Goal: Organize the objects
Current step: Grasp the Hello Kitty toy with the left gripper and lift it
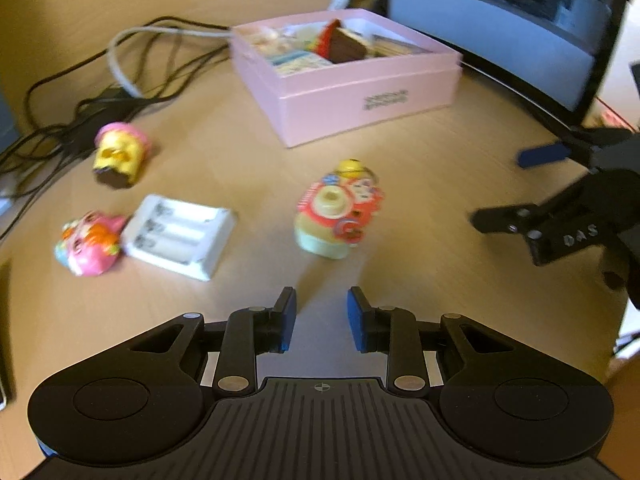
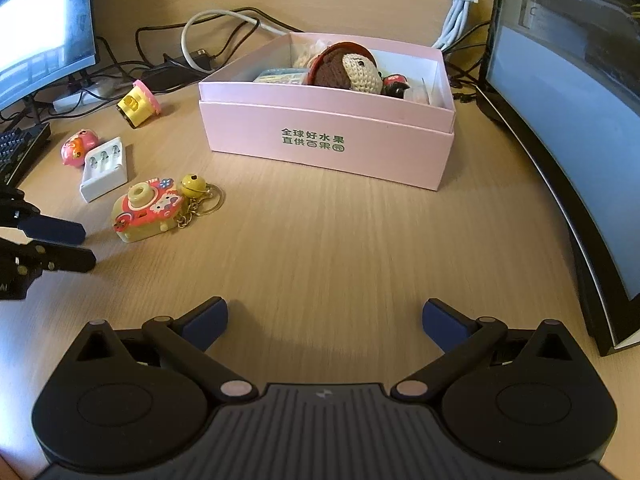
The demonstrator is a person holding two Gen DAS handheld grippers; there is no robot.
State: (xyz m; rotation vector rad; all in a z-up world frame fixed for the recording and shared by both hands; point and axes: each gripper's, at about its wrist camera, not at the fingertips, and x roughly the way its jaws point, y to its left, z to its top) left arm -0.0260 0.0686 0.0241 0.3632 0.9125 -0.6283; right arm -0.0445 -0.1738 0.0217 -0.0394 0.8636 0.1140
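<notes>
Left wrist view: the left gripper points down at the toy camera, which lies on the table just ahead of the fingers, short of the pink box. Its fingers stand a narrow gap apart with nothing between them and touch nothing; that gap looks too slim for the toy, so I judge they should spread before closing, then come down over the toy's narrower sides, clear of the chain. A yellow-and-pink toy, a pink toy and a white battery case wait at left.

Right wrist view: the right gripper hangs over bare table, its fingers spread wide and empty, touching nothing. Keeping it aside leaves the path to the box free. The toy camera's bell and keyring trail beside it, towards the box.
</notes>
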